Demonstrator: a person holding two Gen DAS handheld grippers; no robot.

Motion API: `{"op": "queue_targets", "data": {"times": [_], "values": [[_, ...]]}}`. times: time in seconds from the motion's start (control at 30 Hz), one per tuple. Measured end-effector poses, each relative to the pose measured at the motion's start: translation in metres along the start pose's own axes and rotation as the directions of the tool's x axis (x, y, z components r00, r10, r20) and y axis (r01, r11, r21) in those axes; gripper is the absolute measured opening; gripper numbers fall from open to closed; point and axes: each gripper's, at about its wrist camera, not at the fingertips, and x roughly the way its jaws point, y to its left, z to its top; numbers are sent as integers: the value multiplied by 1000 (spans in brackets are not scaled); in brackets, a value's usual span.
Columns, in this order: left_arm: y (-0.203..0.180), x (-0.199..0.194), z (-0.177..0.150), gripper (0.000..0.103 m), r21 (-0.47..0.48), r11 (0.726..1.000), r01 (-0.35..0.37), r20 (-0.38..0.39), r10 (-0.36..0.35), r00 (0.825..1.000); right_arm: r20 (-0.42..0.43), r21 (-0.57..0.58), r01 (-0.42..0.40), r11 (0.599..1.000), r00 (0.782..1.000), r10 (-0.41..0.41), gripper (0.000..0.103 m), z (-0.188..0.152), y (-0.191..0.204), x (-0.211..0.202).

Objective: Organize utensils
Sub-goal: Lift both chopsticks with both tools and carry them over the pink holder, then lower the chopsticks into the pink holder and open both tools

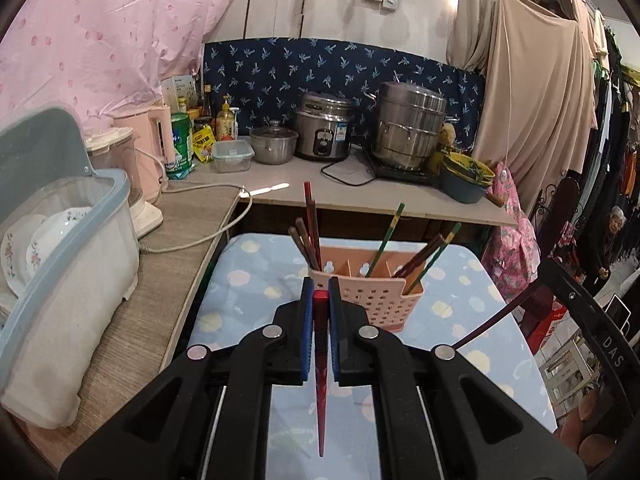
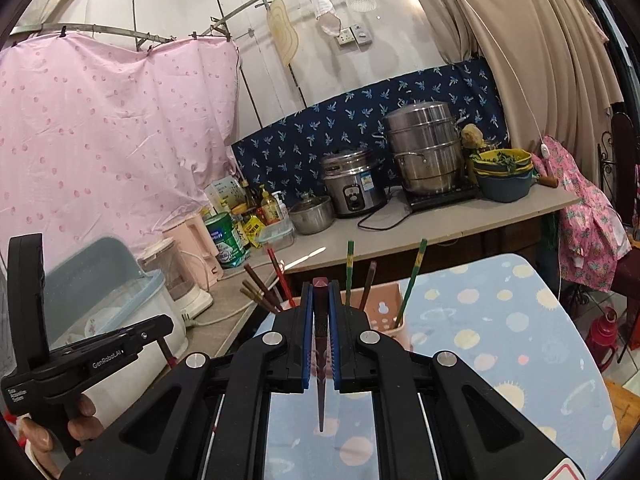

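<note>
A pink perforated utensil holder (image 1: 366, 286) stands on the blue patterned table cover, with dark brown, red and green chopsticks upright in its compartments. My left gripper (image 1: 320, 286) is shut on a red chopstick (image 1: 320, 360), held just in front of the holder's left end. My right gripper (image 2: 320, 292) is shut on a dark brown chopstick (image 2: 321, 344), just in front of the holder (image 2: 386, 314), which its fingers partly hide. The left gripper's handle (image 2: 80, 360) shows at the lower left of the right wrist view.
A wooden counter (image 1: 168, 280) on the left carries a plastic dish bin (image 1: 68, 264) with plates, a pink kettle and a blender. The back counter (image 1: 360, 192) holds a rice cooker, steamer pot, bowls and bottles. Pink and beige curtains hang around. A person stands far right.
</note>
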Motion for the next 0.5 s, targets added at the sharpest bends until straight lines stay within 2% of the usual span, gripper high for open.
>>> {"op": "queue_targets", "data": {"times": [0.27,0.5], "values": [[-5,9,66,7,-7,1000,-10,101,11,995,89,-9,8,1000,996,-8,7,58,2,30],[-16,28,113,7,-6,1000,-9,188,10,982,126,-1,23,1000,992,-23,7,90,-2,66]]}}
